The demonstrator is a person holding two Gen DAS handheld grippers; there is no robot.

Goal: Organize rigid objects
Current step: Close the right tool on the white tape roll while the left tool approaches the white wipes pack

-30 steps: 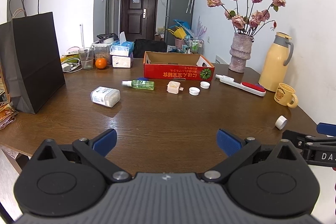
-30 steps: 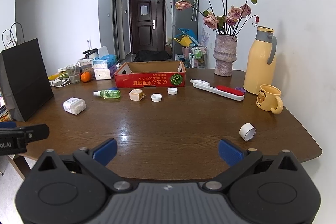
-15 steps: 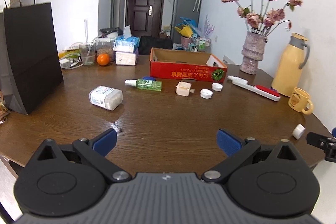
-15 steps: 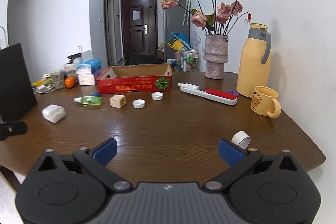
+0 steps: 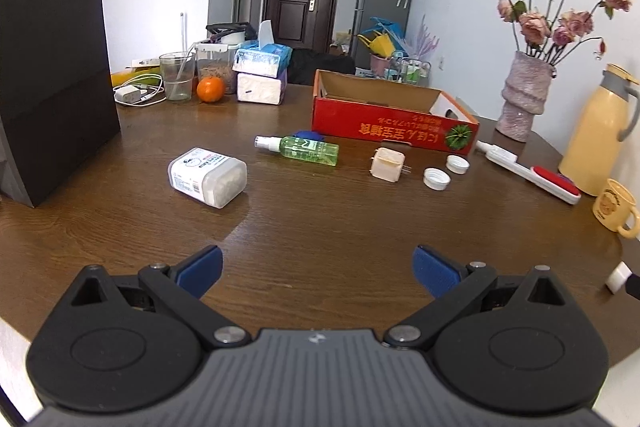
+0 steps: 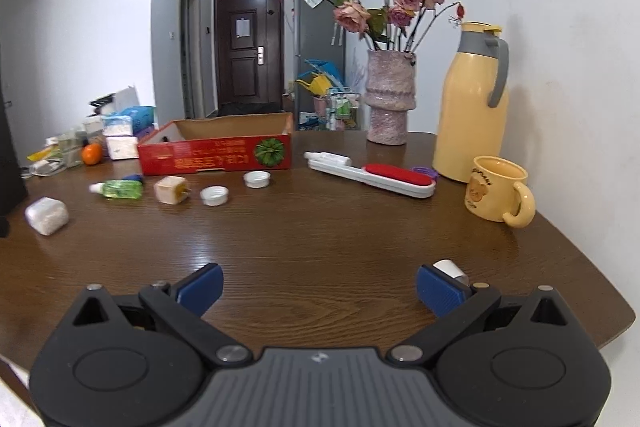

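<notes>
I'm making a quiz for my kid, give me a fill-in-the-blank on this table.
1. The green spray bottle lies on its ____.
2. The box in front of the vase is coloured ____.
3. Both grippers, left and right, are ____.
4. The number of loose white caps beside the box is ____.

Missing: side; red; open; two

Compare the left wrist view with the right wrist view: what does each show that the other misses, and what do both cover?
Only the left wrist view shows the black paper bag in full, the drinking glass and the charger. Only the right wrist view shows the small purple item behind the lint brush. Both show the red box, green bottle, two white caps and yellow mug; both jaws are open.
</notes>
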